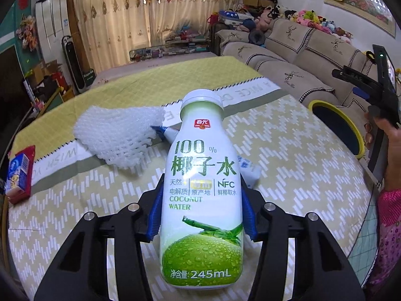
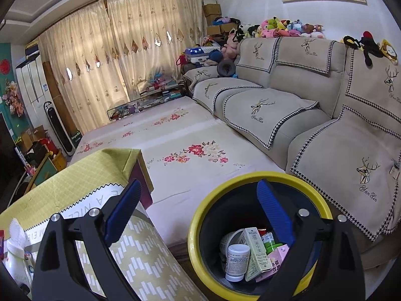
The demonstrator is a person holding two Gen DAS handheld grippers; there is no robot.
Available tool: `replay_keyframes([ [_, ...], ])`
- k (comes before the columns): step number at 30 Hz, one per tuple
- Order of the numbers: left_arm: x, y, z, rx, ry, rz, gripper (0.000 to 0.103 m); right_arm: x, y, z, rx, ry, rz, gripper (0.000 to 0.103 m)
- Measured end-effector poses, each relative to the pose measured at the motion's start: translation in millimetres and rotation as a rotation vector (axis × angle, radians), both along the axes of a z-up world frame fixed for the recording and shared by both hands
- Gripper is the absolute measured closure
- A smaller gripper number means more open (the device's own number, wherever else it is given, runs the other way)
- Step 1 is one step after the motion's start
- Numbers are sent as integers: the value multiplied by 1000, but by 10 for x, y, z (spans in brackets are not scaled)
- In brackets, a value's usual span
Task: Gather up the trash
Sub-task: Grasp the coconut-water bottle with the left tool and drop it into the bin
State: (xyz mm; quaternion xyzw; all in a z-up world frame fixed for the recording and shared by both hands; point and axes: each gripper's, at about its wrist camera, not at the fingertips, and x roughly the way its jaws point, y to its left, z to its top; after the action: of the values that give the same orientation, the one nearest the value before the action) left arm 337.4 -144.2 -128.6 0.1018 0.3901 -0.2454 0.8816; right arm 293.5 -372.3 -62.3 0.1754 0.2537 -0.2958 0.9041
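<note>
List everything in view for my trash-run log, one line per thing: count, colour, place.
coconut water bottle: one, white and green, upright on the table between the left gripper's jaws
foam fruit net: one, white, on the table behind the bottle
small carton: one, red and blue, at the table's left edge
tablecloth: one, yellow-green patterned, covering the table
bin: one, yellow rim, dark inside, on the floor beside the table
trash in the bin: several, white jar and pale cartons
sofa: one, beige
left gripper: one, black with blue pads, pads against the bottle's sides
right gripper: one, same colours, jaws open above the bin
hand: one, holding the right gripper
</note>
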Motion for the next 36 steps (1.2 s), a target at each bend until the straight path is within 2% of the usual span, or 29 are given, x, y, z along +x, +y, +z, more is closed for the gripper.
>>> replay_keyframes([
  [8, -248, -234, 344, -16, -47, -77, 52, -115, -114, 126, 42, -6, 4, 14],
  [14, -362, -785, 436, -6, -58, -196, 52, -504, -263, 274, 14, -33, -26, 14],
  [19, -435, -1428, 449, -5, -47, -313, 52, -1102, -583, 293, -23, -44, -147, 14],
  [25, -539, -2319, 430, 7, -34, -443, 52, -1735, -979, 215, -15, -40, -266, 14],
  [30, -501, -3052, 314, 25, -9, -497, 52, -1940, -1167, 109, 6, -30, -299, 14],
  [36, -357, -3752, 135, 35, 29, -507, 52, -1990, -1243, 23, 13, -20, -300, 14],
])
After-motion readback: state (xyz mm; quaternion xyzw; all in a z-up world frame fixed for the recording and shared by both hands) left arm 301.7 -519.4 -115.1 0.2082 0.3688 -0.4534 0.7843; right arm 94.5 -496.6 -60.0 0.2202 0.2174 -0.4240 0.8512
